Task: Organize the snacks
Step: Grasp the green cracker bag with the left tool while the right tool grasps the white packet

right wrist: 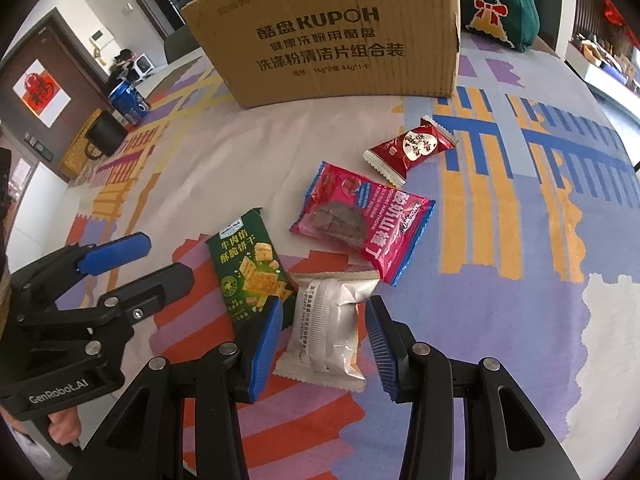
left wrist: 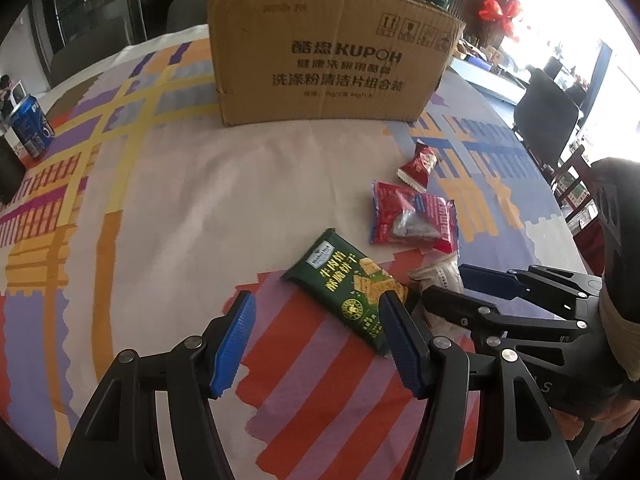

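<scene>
Bare cloth (left wrist: 180, 208) lies open left of the packets (right wrist: 352, 216); the box (left wrist: 320, 52) walls the far side, a can (left wrist: 32, 128) stands far left.

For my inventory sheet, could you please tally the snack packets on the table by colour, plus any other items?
Red or pink snack packets: 2, a small red one and a larger pink one
Green snack packets: 1
Silver-white snack packets: 1
Cardboard boxes: 1
Blue drink cans: 1
Total: 6
</scene>
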A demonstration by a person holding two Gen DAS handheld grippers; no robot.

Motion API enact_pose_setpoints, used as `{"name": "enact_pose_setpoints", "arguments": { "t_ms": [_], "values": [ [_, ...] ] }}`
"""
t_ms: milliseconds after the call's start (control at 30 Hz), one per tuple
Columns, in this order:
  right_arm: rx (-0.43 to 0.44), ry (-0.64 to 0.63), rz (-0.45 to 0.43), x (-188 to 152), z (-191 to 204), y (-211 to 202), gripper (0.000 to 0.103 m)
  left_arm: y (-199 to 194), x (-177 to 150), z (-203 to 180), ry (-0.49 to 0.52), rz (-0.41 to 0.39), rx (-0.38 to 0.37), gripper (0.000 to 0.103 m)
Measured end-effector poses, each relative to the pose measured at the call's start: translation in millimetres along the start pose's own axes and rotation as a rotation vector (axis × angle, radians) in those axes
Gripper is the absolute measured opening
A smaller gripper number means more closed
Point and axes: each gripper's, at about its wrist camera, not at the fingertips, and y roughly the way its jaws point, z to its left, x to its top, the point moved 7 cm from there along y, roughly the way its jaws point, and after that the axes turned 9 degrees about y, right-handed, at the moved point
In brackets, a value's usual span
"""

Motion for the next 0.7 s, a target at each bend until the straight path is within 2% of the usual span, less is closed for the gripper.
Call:
{"name": "enact_pose_setpoints", "arguments": {
  "t_ms": [33,67,333,533,700],
  "values": [
    [0.001,0.0,0.0,-0.3,-0.2,0.3,0.034,1.8,0.1,-1.7,0.002,0.003,-0.001,0.063],
    [0.004,-0.004,-0.001,-0.7,-0.1,0.2,0.032,4.1,0.6,-3.7,0.001,0.008,-0.001,0.063],
    [0.019,0.029,-0.033,-0.9,-13.8,-10.7,0.03,21.6,6.2,-17.0,-0.05,0.048,-0.01,0.063],
    [0.008,0.079,-0.094,5.3,-34.3,-24.7,0.03,36.1,14.1,-25.4,-0.091,0.069,0.071,0.063],
    [0.022,0.105,-0.112,7.3,-42.6,-27.4,0.03,47.8,13.4,-19.7,-0.173,0.092,0.142,0.067]
  ]
}}
